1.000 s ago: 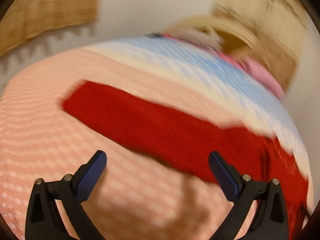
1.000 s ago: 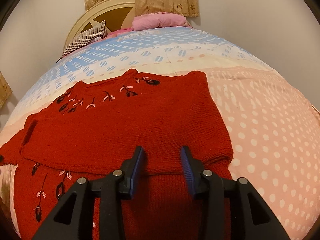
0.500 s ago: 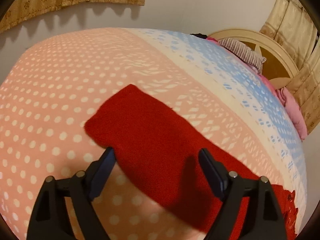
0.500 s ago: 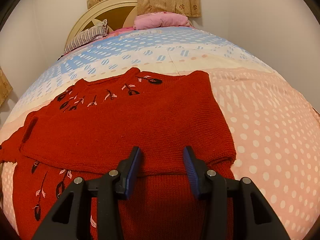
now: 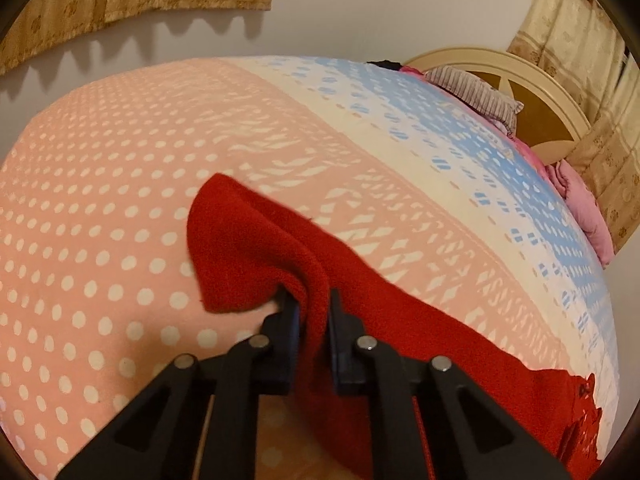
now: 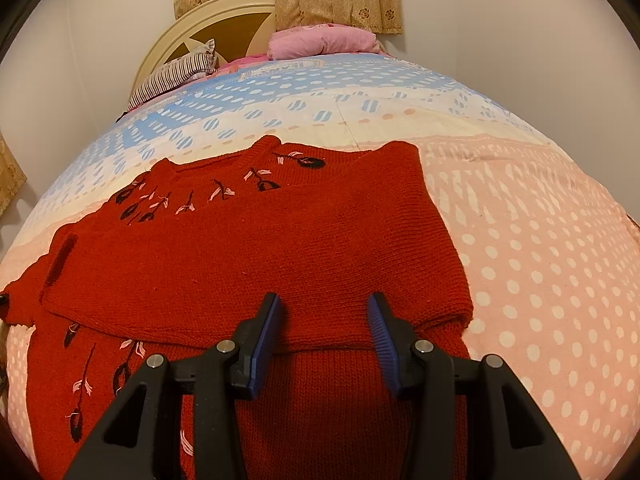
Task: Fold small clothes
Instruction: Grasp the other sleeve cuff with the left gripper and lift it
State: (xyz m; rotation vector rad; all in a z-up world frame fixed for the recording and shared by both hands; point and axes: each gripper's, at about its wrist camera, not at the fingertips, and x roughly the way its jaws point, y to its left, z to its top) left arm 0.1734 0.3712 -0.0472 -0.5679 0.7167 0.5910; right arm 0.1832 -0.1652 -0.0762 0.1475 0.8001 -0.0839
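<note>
A red knitted sweater (image 6: 256,256) with black and pink embroidery lies spread on the bed, one sleeve folded flat across its body. My right gripper (image 6: 326,312) is open just above the sweater's lower middle, holding nothing. In the left wrist view the other red sleeve (image 5: 248,240) stretches out over the pink dotted bedspread. My left gripper (image 5: 312,312) is shut on this sleeve near its cuff end, and the cloth bunches up between the fingers.
The bedspread (image 6: 540,240) is pink with white dots, then cream and blue towards the head. A striped pillow (image 6: 176,76), a pink pillow (image 6: 320,40) and a cream headboard (image 6: 224,12) stand at the far end. Walls and curtains surround the bed.
My left gripper has moved down onto the outstretched sleeve and shut on it; the cloth has lifted and bunched. My right gripper has stayed open over the sweater, barely moving.
</note>
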